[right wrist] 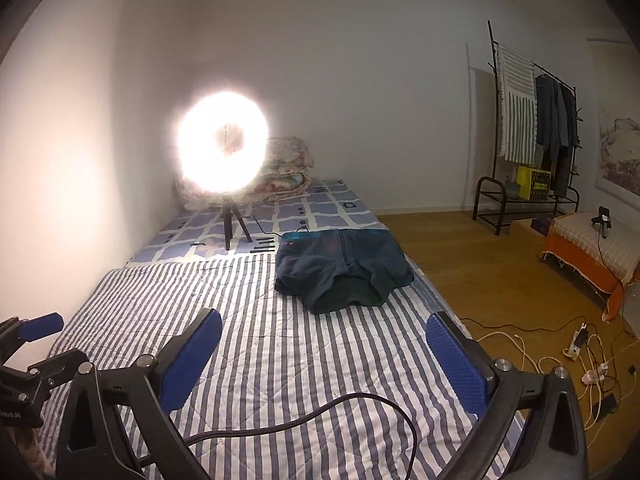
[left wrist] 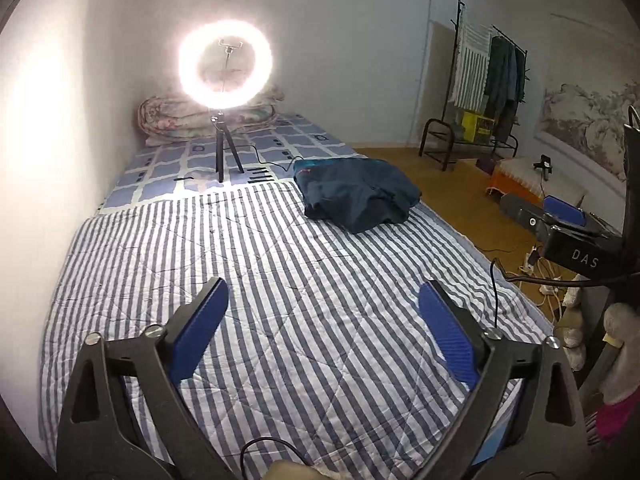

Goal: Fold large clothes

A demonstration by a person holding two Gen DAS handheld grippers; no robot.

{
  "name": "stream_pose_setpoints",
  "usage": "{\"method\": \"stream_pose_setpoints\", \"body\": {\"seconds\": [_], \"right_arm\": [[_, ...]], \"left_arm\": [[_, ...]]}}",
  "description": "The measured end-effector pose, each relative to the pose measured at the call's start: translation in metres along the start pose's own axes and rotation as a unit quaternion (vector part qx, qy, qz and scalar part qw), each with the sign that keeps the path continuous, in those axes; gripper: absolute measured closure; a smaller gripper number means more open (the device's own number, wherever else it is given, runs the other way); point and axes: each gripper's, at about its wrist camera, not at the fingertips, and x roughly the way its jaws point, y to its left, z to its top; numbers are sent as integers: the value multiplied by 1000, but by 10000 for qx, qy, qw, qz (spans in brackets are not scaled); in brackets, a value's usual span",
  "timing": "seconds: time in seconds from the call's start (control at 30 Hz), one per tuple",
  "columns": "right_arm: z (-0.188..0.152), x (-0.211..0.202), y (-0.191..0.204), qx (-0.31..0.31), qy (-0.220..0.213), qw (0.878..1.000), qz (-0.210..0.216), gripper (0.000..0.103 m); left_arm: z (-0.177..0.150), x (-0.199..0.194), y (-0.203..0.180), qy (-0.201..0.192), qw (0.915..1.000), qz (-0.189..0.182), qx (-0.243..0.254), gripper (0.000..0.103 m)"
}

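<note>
A dark blue garment [left wrist: 356, 194] lies folded in a compact bundle on the striped bedspread [left wrist: 260, 280], near the bed's right edge. It also shows in the right wrist view [right wrist: 344, 270]. My left gripper [left wrist: 324, 296] is open and empty, held above the bedspread well short of the garment. My right gripper [right wrist: 324, 330] is open and empty, also above the bedspread short of the garment. The right gripper's blue pads [left wrist: 564, 208] show at the right edge of the left wrist view. The left gripper's pad [right wrist: 40, 326] shows at the left edge of the right wrist view.
A lit ring light on a tripod [left wrist: 226, 68] stands on the bed's far part, cable trailing towards the garment. A rolled floral quilt [left wrist: 176, 120] lies at the head. A clothes rack [right wrist: 532, 136], a low orange bed [right wrist: 592, 248] and floor cables [right wrist: 580, 352] are right.
</note>
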Motion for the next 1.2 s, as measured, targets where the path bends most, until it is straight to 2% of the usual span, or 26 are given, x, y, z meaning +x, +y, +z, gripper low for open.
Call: {"method": "stream_pose_setpoints", "body": {"seconds": [0.13, 0.37, 1.2], "right_arm": [[-1, -1, 6, -51, -22, 10000, -13, 0], [-3, -1, 10, -24, -76, 9999, -80, 0], [-4, -7, 10, 10, -108, 9999, -54, 0]], "left_arm": [[0, -5, 2, -84, 9998, 168, 53, 0], [-1, -6, 4, -50, 9994, 344, 40, 0], [-2, -8, -7, -17, 9997, 241, 75, 0]]}}
